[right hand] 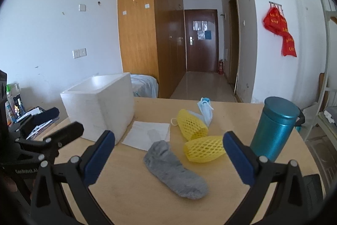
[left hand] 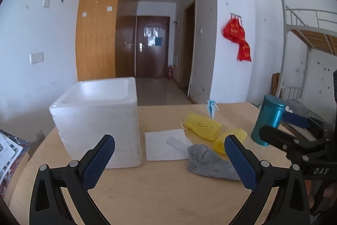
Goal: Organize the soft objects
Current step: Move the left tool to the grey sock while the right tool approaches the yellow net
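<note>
Left wrist view: two blue-padded fingers of the left gripper point(left hand: 169, 158) fill the foreground, spread wide apart and holding nothing. Between them, at twelve o'clock, lies a white tissue point(left hand: 165, 144) flat on the wooden table point(left hand: 160, 193). At eleven o'clock stands an open white foam box point(left hand: 96, 121), probably where the soft things go. At one o'clock a grey sock point(left hand: 207, 161) overlaps the tissue's corner, with two yellow foam nets point(left hand: 203, 127) beyond it and a face mask point(left hand: 211, 110) at the far edge. At two o'clock a teal flask point(left hand: 268, 119) stands upright (hard, not part of the sorting), partly behind the right gripper's finger.

Right wrist view: the right gripper point(right hand: 168, 158) also hangs empty, its fingers parted, with the sock point(right hand: 174, 170) at twelve o'clock between them. The nearer net point(right hand: 203, 151) lies at one o'clock, close beside the flask point(right hand: 276, 128) at two o'clock.

Risks, as I judge them: reaching for that net could knock the flask over; pinching the sock could drag the tissue point(right hand: 147, 134) along; a net could spring loose from the pads.
</note>
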